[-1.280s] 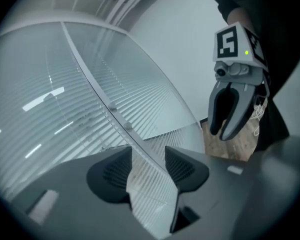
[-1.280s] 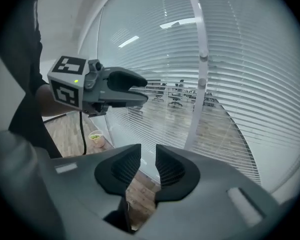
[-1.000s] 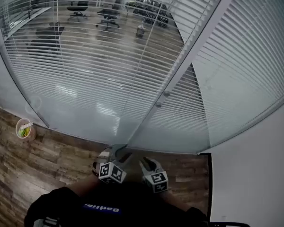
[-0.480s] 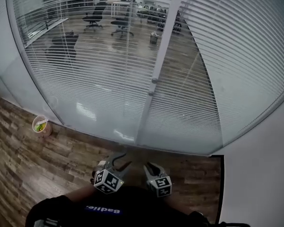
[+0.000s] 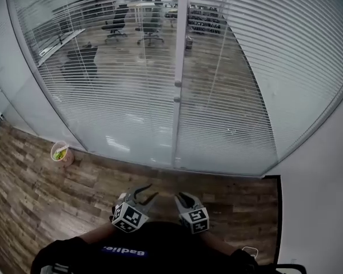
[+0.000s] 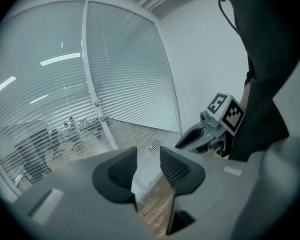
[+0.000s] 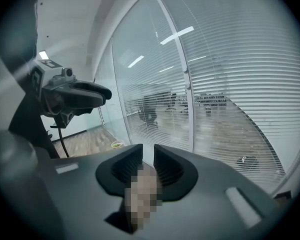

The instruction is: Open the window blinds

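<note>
step: approach, by the look of it; both grippers sit low at 6 o'clock in the head view, well apart from the blinds (image 5: 126, 90), nothing reached yet
task thing: blinds hang fully down behind glass, filling 9 to 3 o'clock across the top of the head view; office chairs show through the slats of the left panel
controls: two small knobs (image 5: 177, 85) on the white post (image 5: 178, 39), 12 o'clock from the grippers; thin rod (image 5: 218, 53) hangs at 1 o'clock over the right panel; cannot tell which one turns the slats
doing it well: likely raise one gripper to the control, square the jaws on it first, close gently, then twist or pull slowly and watch the slats tilt; keep the other gripper off the glass
left gripper (image 5: 144, 194): fingers (image 6: 115, 171) part-way apart, jaws have just been closing, nothing between them; only the blinds and wood floor (image 5: 23, 193) show through the gap; touches nothing
right gripper (image 5: 183, 198): fingers (image 7: 172, 170) spread only a narrow slit, nothing gripped, touches nothing
other: cup (image 5: 61, 152) on the floor at 9 o'clock, by the glass, not involved
risk: small control, a slip or a knock on the glass is possible
</note>
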